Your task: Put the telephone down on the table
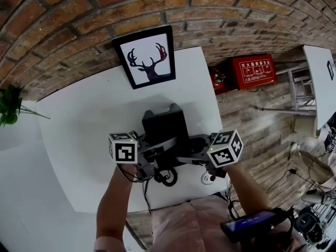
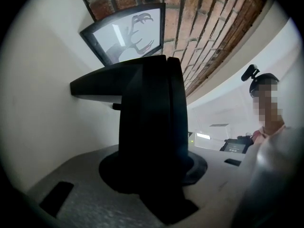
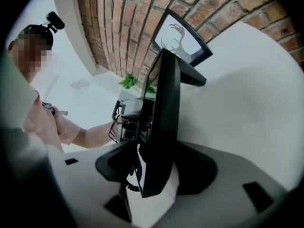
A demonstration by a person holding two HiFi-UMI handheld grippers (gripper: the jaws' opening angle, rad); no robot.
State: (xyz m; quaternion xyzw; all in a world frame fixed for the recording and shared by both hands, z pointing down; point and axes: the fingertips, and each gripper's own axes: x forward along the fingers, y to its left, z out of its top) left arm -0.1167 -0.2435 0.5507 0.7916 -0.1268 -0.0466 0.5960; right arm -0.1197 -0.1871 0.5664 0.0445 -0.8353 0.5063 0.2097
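A black telephone (image 1: 163, 122) sits between both grippers over the white table (image 1: 79, 135), near its front edge. My left gripper (image 1: 153, 155) holds it from the left, and in the left gripper view the dark body (image 2: 152, 122) fills the space between the jaws of the left gripper (image 2: 152, 177). My right gripper (image 1: 186, 155) flanks it from the right. There the telephone's thin edge (image 3: 161, 118) stands between the jaws of the right gripper (image 3: 159, 175), with a slim gap beside it where the coiled cord (image 3: 135, 167) shows. Whether the telephone's base touches the table is hidden.
A framed deer picture (image 1: 147, 56) leans on the brick wall at the table's back. The cord loops off the front edge (image 1: 168, 177). A red box (image 1: 253, 71) sits on the floor to the right, near another white table (image 1: 323, 83). A plant (image 1: 9, 105) is at far left.
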